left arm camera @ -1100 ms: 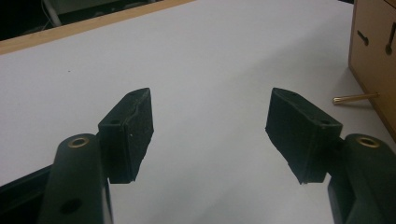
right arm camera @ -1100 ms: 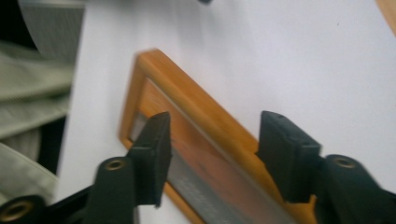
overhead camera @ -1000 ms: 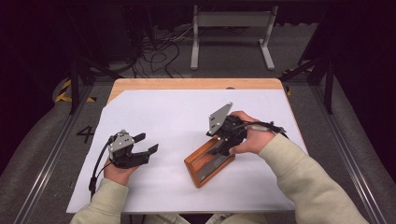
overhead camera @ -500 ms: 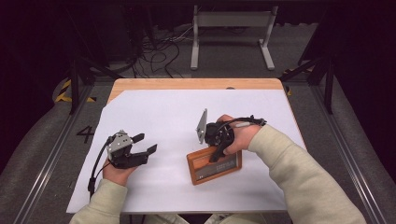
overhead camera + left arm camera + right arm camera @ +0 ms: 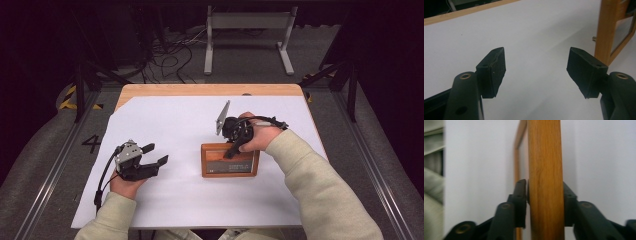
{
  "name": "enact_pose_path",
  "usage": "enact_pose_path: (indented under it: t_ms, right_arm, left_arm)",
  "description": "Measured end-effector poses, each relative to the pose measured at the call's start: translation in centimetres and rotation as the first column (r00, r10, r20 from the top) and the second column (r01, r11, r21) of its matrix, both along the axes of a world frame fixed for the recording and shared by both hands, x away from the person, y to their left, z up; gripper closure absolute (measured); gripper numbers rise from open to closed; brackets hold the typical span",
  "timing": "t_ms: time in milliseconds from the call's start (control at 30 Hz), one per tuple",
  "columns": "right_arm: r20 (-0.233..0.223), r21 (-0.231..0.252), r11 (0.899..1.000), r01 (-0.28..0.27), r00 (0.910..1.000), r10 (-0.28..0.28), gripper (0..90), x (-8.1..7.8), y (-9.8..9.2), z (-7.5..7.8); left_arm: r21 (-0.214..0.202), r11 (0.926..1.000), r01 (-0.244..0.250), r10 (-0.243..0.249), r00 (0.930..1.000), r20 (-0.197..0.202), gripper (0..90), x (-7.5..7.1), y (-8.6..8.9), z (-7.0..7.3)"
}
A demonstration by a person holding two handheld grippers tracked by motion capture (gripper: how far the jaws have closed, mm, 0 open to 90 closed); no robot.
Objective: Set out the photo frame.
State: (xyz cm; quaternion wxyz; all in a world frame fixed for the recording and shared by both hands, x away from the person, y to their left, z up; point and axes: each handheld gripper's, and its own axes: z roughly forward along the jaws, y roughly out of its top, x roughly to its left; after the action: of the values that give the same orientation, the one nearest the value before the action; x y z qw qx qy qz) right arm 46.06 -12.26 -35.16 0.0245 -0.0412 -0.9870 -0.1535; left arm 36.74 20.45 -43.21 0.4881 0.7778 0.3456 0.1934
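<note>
White paper (image 5: 170,125) covers most of a wooden table (image 5: 200,90), and behind the table a dark floor carries a tangle of cables (image 5: 170,55) and a grey metal stand (image 5: 247,35).

On the left side of the sheet, the left gripper (image 5: 156,154) rests low over the paper in the person's left hand (image 5: 125,182), its cable looping down toward the near edge. Its jaws stand wide apart with nothing between them; in the left gripper view (image 5: 536,67) only bare paper lies past the two black pads, and one corner of the wooden frame (image 5: 604,32) rises at the right edge, well away from them.

Right of centre, the wooden frame (image 5: 230,160) lies on the paper, its long sides running across the table, its inner panel dark with some small print too fine to read. The right gripper (image 5: 231,152) comes down on its far rail from behind, held in the person's right hand (image 5: 257,137), with the grey three-cornered plate standing up beside it. In the right gripper view (image 5: 545,203) the orange-brown rail of the frame stands between the two pads, each pad against a side of it. These jaws have just been opening a little, yet the rail still fills the gap. A pale sleeve (image 5: 320,190) reaches back to the near right corner.
</note>
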Motion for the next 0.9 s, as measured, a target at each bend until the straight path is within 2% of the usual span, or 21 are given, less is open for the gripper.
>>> enact_pose_path:
  t_ms: [33, 100, 167, 200, 233, 267, 300, 333, 400, 433, 467, 533, 567, 600, 633, 667, 733, 767, 800, 867, 900]
  right_arm:
    - [0.019, -0.004, 1.000, 0.021, 0.9996, -0.020, 57.3, 0.2, -0.3, -0.1]
    - [0.023, 0.028, 0.999, 0.027, 0.9994, -0.027, 52.7, 0.2, -0.6, -0.2]
    - [0.053, 0.049, 0.997, 0.062, 0.9965, -0.064, 42.9, 0.2, -0.9, 0.0]
    - [0.062, 0.076, 0.994, 0.076, 0.9948, -0.081, 40.5, 0.3, -1.2, 0.2]
    - [0.062, 0.076, 0.994, 0.076, 0.9948, -0.081, 40.5, 0.3, -1.2, 0.2]
    - [0.066, 0.118, 0.988, 0.103, 0.9916, -0.111, 38.3, 0.2, -1.7, 0.5]
    - [0.062, 0.181, 0.972, 0.149, 0.9848, -0.162, 37.8, 0.1, -2.5, 1.0]
    - [0.093, 0.251, 0.952, 0.176, 0.9744, -0.204, 37.3, -0.2, -3.6, 1.3]
    - [0.128, 0.387, 0.891, 0.238, 0.9427, -0.308, 36.2, -1.6, -5.9, 1.8]
    - [0.139, 0.458, 0.846, 0.271, 0.9187, -0.370, 32.8, -2.5, -7.3, 1.8]
    - [0.139, 0.458, 0.846, 0.271, 0.9187, -0.370, 32.8, -2.5, -7.3, 1.8]
    - [0.142, 0.580, 0.752, 0.314, 0.8696, -0.473, 29.4, -4.7, -10.1, 1.4]
    - [0.147, 0.609, 0.725, 0.320, 0.8533, -0.500, 28.1, -5.4, -10.9, 1.2]
    - [0.140, 0.644, 0.685, 0.339, 0.8291, -0.541, 28.0, -6.4, -12.3, 0.7]
    - [0.129, 0.666, 0.657, 0.355, 0.8117, -0.570, 27.6, -7.2, -13.3, 0.3]
    - [0.110, 0.692, 0.609, 0.387, 0.7771, -0.620, 25.3, -8.6, -15.3, -0.7]
    - [0.098, 0.705, 0.577, 0.412, 0.7495, -0.655, 24.5, -9.6, -16.8, -1.6]
    - [0.098, 0.705, 0.577, 0.412, 0.7495, -0.655, 24.5, -9.6, -16.8, -1.6]
    - [0.088, 0.710, 0.562, 0.424, 0.7393, -0.668, 23.9, -10.0, -17.4, -1.9]
    - [0.073, 0.729, 0.515, 0.451, 0.6966, -0.714, 22.6, -11.1, -19.3, -3.1]
    - [0.066, 0.736, 0.497, 0.459, 0.6820, -0.728, 21.9, -11.5, -20.0, -3.6]
  left_arm:
    - [0.002, 1.0000, 0.001, -0.001, 1.0000, 0.003, 31.6, 0.0, 0.0, 0.0]
    - [0.004, 1.0000, -0.001, 0.001, 1.0000, 0.008, 31.6, 0.0, 0.0, 0.1]
    - [0.005, 1.0000, -0.002, 0.002, 1.0000, 0.006, 31.6, 0.0, 0.0, 0.1]
    - [0.006, 1.0000, -0.002, 0.002, 1.0000, 0.005, 31.6, 0.0, 0.0, 0.1]
    - [0.006, 1.0000, -0.002, 0.002, 1.0000, 0.005, 31.5, 0.0, 0.0, 0.1]
    - [0.000, 1.0000, -0.003, 0.003, 1.0000, 0.005, 31.5, -0.1, -0.1, 0.1]
    - [-0.002, 1.0000, -0.002, 0.002, 1.0000, 0.006, 31.5, -0.2, 0.0, 0.1]
    - [-0.005, 1.0000, -0.001, 0.002, 1.0000, 0.004, 31.5, -0.2, 0.0, 0.1]
    - [-0.008, 1.0000, -0.002, 0.002, 1.0000, 0.005, 31.3, -0.3, 0.0, 0.2]
    - [-0.014, 0.9999, -0.002, 0.002, 1.0000, 0.007, 31.1, -0.4, 0.0, 0.3]
    - [-0.014, 0.9999, -0.002, 0.002, 1.0000, 0.007, 30.7, -0.4, 0.0, 0.3]
    - [-0.029, 0.9996, -0.007, 0.007, 1.0000, 0.004, 30.4, -0.6, 0.0, 0.5]
    - [-0.035, 0.9994, -0.007, 0.007, 1.0000, 0.002, 30.1, -0.6, 0.0, 0.6]
    - [-0.043, 0.9991, -0.002, 0.002, 1.0000, -0.007, 29.0, -0.7, 0.0, 0.7]
    - [-0.042, 0.9991, -0.001, 0.000, 0.9999, -0.011, 27.8, -0.9, 0.1, 0.7]
    - [-0.033, 0.9995, -0.001, 0.001, 1.0000, -0.010, 26.9, -1.3, 0.2, 0.7]
    - [-0.051, 0.9987, -0.004, 0.003, 0.9999, -0.012, 26.3, -1.7, 0.4, 0.8]
    - [-0.051, 0.9987, -0.004, 0.003, 0.9999, -0.012, 26.0, -1.7, 0.4, 0.8]
    - [-0.054, 0.9985, -0.006, 0.006, 1.0000, -0.004, 26.0, -1.8, 0.6, 0.9]
    - [-0.059, 0.9982, -0.012, 0.012, 0.9999, -0.001, 25.0, -2.2, 0.9, 0.9]
    - [-0.062, 0.9980, -0.011, 0.011, 0.9999, -0.003, 24.5, -2.4, 1.1, 0.9]
